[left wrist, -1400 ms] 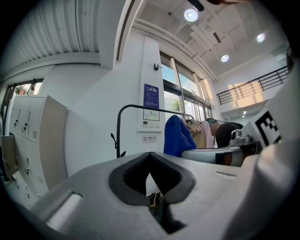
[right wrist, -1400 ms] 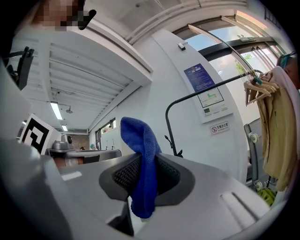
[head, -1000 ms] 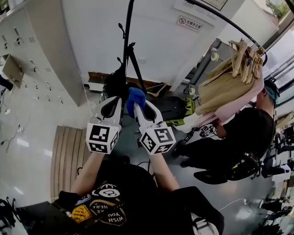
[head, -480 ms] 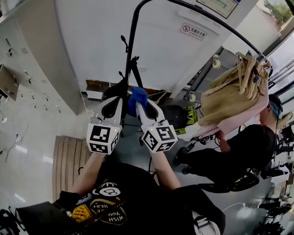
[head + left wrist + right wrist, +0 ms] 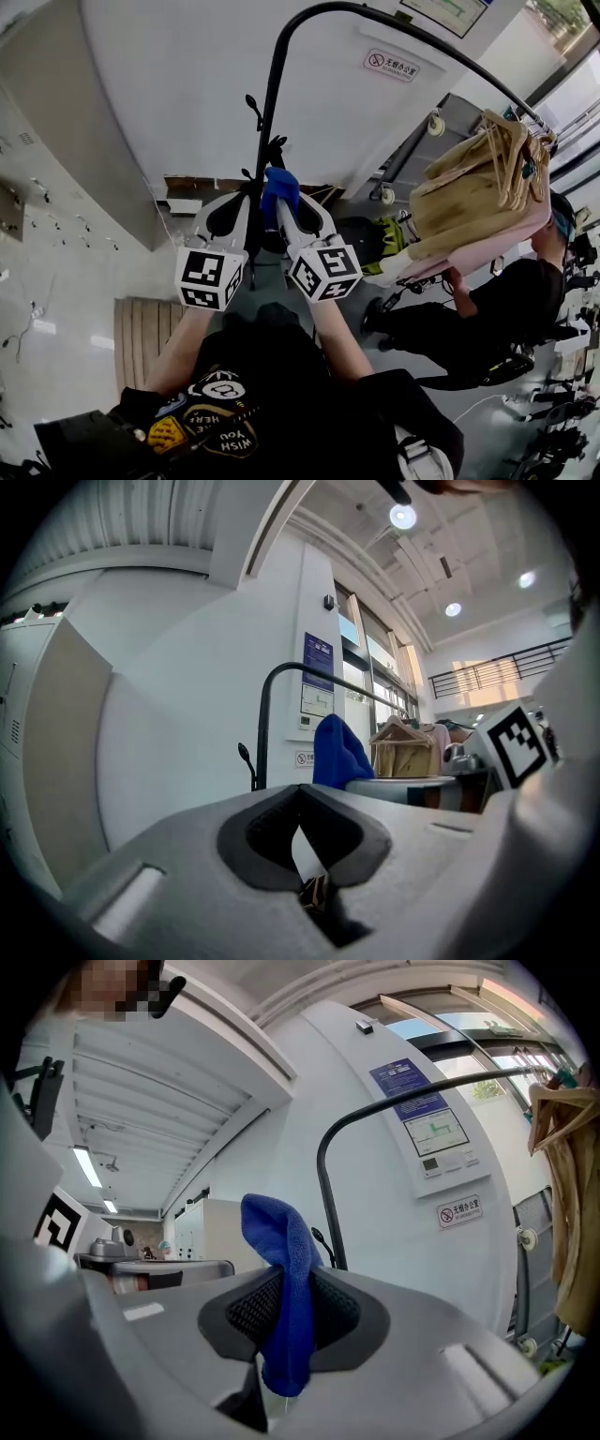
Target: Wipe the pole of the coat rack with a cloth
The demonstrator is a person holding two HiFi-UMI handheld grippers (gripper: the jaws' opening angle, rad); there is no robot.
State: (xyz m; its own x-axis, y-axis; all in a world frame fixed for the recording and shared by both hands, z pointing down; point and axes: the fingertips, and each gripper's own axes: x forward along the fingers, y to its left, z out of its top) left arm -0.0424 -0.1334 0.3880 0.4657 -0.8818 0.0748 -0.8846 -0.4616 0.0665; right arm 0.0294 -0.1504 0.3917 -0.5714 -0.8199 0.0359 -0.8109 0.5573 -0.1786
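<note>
Against the far side of the room stands a white wall, with a small red-and-white sign high on its right part. Before it the black pole of the coat rack rises from near the grippers, bends over at the top and runs off to the right. On that far right stretch hang tan and pink garments on wooden hangers. Below them, at the right, a person in black sits low near the floor.

Nearer, the two grippers are held up side by side at the pole's lower part. The left gripper lies just left of the pole; its own view shows its jaws drawn together with nothing between them. The right gripper is clamped on a blue cloth, whose free end stands up above the jaws. From the head view the cloth sits just right of the pole, close against it; whether they touch cannot be told. In the right gripper view the cloth hangs between the dark pads.
</note>
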